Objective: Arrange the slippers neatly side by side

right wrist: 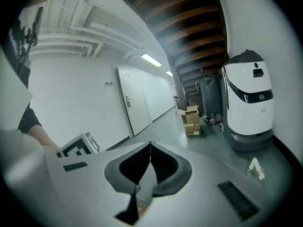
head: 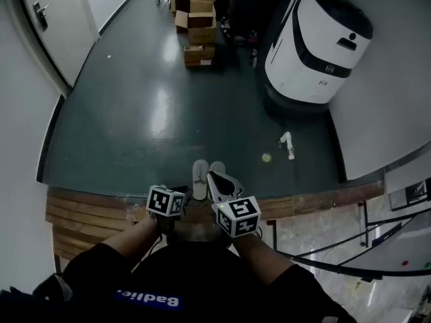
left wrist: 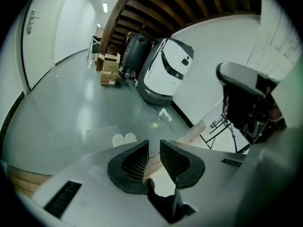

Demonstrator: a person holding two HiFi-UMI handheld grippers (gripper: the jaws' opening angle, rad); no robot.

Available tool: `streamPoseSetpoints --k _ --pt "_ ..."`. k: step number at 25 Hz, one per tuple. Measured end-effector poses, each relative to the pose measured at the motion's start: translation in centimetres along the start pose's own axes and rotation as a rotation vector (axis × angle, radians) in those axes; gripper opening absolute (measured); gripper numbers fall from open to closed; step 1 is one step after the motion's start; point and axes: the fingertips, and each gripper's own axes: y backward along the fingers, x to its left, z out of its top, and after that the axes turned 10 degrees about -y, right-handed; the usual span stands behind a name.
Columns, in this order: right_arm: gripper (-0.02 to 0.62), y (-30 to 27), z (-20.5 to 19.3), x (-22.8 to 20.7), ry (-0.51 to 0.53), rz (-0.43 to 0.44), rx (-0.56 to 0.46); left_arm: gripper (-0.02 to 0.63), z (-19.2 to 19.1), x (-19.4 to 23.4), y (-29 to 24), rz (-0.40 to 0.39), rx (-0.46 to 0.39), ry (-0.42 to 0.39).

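Note:
Two white slippers lie side by side on the dark green floor, just beyond the wooden step edge, toes pointing away. In the left gripper view the same slippers show small, just past the jaw tips. My left gripper hangs over the step edge to the left of the pair. This left gripper is open, with a clear gap and nothing between the pads. My right gripper reaches over the right slipper's near end. Seen in its own view, the right gripper is shut with its tips touching and holds nothing.
A large white robot stands at the far right by the wall. Cardboard boxes are stacked at the back. A small white object and a yellowish ball lie right of the slippers. Wooden steps run under me, with a metal railing to the right.

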Motion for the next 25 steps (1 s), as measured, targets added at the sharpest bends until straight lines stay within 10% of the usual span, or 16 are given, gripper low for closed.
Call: streamPoseSetpoints --k 11,25 --pt "-0.002 2.6 1.1 3.3 0.061 0.052 -0.025 0.002 8.1 -6.1 9.7 0.037 -0.35 -0.341" --pt "-0.002 4.5 2.8 3.9 0.089 0.025 -0.071 0.002 13.0 -10.5 13.1 0.076 -0.55 -0.474"
